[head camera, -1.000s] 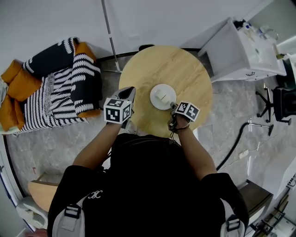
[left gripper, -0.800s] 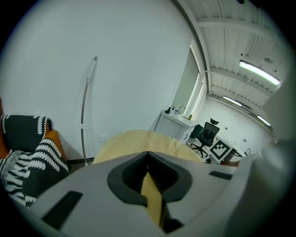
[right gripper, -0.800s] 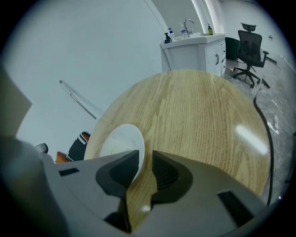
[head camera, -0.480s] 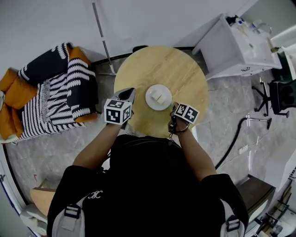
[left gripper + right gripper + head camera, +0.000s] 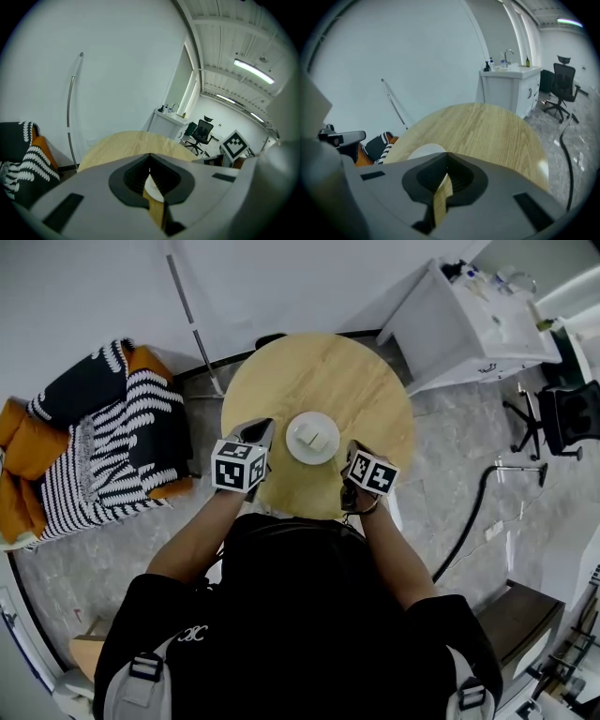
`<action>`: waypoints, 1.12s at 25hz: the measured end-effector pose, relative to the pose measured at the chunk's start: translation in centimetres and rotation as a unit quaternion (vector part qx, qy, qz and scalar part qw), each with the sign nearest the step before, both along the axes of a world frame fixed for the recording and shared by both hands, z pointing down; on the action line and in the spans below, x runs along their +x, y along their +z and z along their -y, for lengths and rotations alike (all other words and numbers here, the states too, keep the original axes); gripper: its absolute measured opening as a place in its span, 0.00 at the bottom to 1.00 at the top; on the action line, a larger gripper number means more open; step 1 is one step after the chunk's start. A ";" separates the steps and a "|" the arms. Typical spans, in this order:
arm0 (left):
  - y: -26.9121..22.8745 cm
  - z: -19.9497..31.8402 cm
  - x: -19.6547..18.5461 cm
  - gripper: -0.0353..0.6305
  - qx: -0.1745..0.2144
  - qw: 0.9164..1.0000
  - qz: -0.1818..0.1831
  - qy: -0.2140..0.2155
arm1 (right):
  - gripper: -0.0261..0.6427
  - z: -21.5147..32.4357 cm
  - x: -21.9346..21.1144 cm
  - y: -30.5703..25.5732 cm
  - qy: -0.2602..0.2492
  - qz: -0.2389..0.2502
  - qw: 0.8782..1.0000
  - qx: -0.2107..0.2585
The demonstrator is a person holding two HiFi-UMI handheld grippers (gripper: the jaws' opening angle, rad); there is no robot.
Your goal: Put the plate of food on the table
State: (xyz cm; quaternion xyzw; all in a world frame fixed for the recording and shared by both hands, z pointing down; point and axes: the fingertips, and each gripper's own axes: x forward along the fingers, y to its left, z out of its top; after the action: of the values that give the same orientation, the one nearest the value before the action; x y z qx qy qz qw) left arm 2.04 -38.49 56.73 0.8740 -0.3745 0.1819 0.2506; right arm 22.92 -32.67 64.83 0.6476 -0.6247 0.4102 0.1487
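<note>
A white plate [image 5: 312,438] carrying a pale piece of food [image 5: 316,439] rests on the round wooden table [image 5: 319,371], towards its near side. My left gripper [image 5: 261,427] hovers just left of the plate with its jaws shut and nothing in them. In the left gripper view a sliver of the plate [image 5: 152,187] shows in the slit below the left gripper's tips [image 5: 150,157]. My right gripper [image 5: 351,448] sits just right of the plate, a little apart from its rim, also shut and empty. The right gripper view has the plate [image 5: 423,151] at left, beyond the right gripper's tips [image 5: 446,157].
A black-and-white striped sofa with orange cushions [image 5: 103,437] stands left of the table. A thin lamp pole [image 5: 187,320] rises behind it. At the back right are a white sink cabinet [image 5: 478,324] and a black office chair [image 5: 562,418]. A dark cable [image 5: 473,521] lies on the floor.
My right gripper has drawn back a little from the plate's rim towards the person. The plate stays put on the table, and the left gripper has hardly moved.
</note>
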 end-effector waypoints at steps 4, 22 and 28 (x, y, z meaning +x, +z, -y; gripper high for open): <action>-0.3 0.1 0.9 0.06 0.002 1.000 -0.004 0.016 | 0.05 1.0 -0.5 -3.4 -0.038 -0.068 0.995 0.056; -4.3 0.4 4.9 0.06 0.052 0.996 -0.015 0.075 | 0.05 1.1 -1.0 -15.4 -0.101 -0.213 0.946 0.222; -4.4 0.4 5.3 0.06 0.055 0.995 -0.014 0.084 | 0.05 0.7 -0.4 -15.2 -0.091 -0.216 0.948 0.215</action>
State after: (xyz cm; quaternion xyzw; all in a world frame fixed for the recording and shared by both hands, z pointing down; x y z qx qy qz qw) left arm 7.35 -38.87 52.32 0.9172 -0.3057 0.1692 0.1917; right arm 22.53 -33.34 49.59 0.6775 -0.7073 0.1011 0.1747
